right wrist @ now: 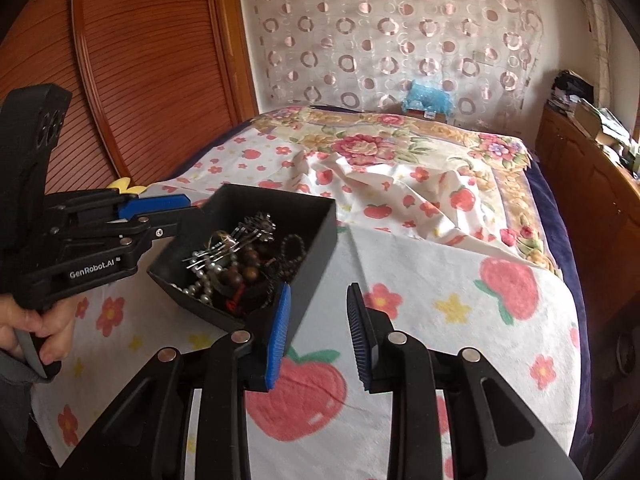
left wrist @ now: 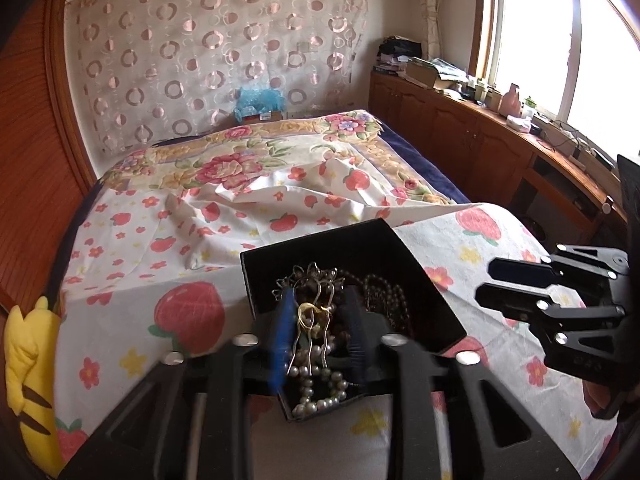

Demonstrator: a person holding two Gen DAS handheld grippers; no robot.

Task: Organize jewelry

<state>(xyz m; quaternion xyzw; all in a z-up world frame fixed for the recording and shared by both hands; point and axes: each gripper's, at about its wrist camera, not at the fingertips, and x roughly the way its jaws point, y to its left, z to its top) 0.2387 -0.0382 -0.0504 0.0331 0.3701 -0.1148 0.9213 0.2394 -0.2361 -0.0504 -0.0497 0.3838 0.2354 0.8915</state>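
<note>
A black open box holds tangled jewelry: a pearl strand, brown bead strands, silver pieces and a gold ring. My left gripper is shut on the box's near wall and holds it tilted above the bed. My right gripper is open and empty, just right of the box; it also shows at the right of the left wrist view.
A strawberry-print sheet and a floral blanket cover the bed. A wooden wardrobe stands at the left, and a cluttered wooden cabinet runs under the window. A yellow plush toy lies at the bed's left edge.
</note>
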